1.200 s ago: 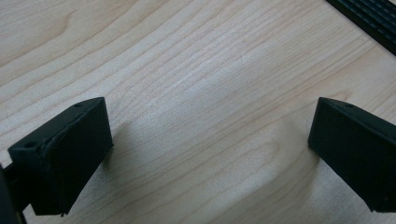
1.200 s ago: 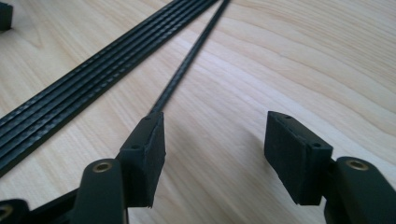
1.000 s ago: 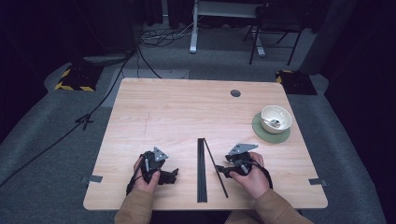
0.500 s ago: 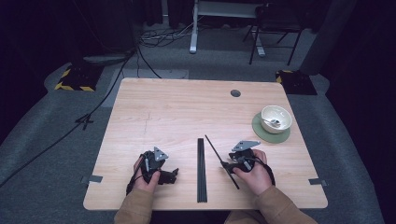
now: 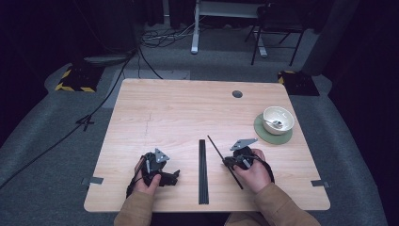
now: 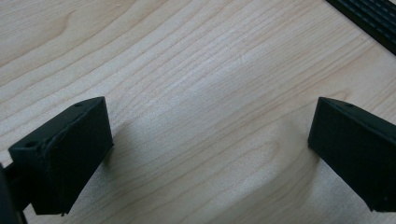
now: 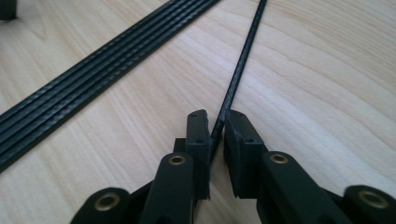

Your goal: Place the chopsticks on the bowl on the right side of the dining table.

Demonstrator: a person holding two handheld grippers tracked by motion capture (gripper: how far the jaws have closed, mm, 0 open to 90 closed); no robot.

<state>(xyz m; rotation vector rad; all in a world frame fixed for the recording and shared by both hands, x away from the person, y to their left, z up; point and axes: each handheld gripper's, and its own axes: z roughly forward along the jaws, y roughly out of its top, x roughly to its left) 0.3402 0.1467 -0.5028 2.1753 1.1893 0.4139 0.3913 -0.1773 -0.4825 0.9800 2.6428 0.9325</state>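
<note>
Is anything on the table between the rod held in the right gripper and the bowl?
Nothing visible. The right gripper holds the black rod, and only bare table lies between it and the bowl on its green coaster.

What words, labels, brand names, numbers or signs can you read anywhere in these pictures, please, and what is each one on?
None: no readable text shows in any view.
The wooden table, the black rods, the single rod held in the right tongs, and the bowl on its green mat carry no lettering.
The yellow-and-black striped pads on the floor are hazard markings, not words.
The left tongs show no markings.
</note>
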